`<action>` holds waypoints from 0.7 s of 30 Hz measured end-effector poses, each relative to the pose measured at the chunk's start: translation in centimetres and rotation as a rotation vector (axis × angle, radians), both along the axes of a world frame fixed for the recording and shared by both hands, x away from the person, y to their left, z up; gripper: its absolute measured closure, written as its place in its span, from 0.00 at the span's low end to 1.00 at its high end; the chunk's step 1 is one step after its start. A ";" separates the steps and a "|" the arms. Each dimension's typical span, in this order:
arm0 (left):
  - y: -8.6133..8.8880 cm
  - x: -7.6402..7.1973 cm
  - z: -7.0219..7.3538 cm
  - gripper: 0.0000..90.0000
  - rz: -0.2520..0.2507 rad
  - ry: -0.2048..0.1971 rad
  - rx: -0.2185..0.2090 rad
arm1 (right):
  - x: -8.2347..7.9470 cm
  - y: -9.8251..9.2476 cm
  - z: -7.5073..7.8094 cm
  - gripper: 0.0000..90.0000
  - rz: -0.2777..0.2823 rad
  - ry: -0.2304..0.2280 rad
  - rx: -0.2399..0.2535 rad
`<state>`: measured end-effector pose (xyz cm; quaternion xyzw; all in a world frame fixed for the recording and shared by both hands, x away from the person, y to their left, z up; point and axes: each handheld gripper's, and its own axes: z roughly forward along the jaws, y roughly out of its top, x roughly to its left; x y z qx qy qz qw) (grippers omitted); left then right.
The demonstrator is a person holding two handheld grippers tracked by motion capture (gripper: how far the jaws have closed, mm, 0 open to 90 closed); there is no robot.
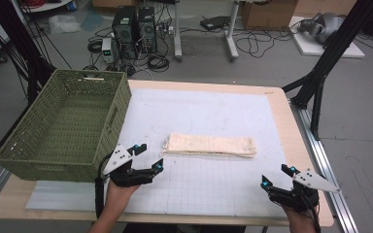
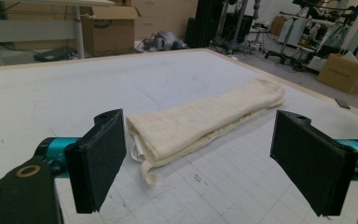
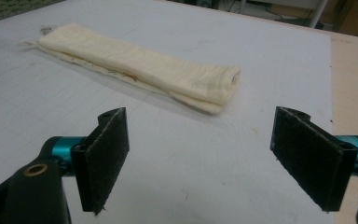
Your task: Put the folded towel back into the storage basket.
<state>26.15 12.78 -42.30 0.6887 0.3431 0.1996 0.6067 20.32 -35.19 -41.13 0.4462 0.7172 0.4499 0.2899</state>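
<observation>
A folded cream cloth (image 1: 210,144) lies lengthwise in the middle of the white grid mat (image 1: 213,111). My left gripper (image 1: 148,156) stands open just left of the cloth's left end, jaws wide apart and empty; in the left gripper view that near end (image 2: 168,135) lies just beyond the jaws. My right gripper (image 1: 277,175) is open near the front right of the mat, a short way below and right of the cloth's right end (image 3: 219,84). Nothing sits between its jaws.
A green woven basket (image 1: 65,124) stands on the table's left side, overhanging the edge, close to my left gripper. The wooden table edge (image 1: 301,145) runs along the right. Computers, cables and boxes lie on the floor beyond.
</observation>
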 end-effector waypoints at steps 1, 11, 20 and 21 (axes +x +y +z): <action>0.0 0.0 0.0 0.20 0.000 0.000 0.000 | 0.1 0.0 0.0 0.20 0.001 0.000 0.001; -0.1 0.2 -0.3 0.20 -0.008 0.026 -0.010 | 0.3 0.0 -0.1 0.20 0.013 0.002 0.020; 0.2 0.1 -0.2 0.20 0.001 0.009 0.022 | 0.2 0.5 0.1 0.20 0.020 -0.004 0.017; 0.2 0.2 -0.2 0.20 0.001 0.008 0.025 | 0.1 0.6 0.1 0.20 0.022 -0.006 0.020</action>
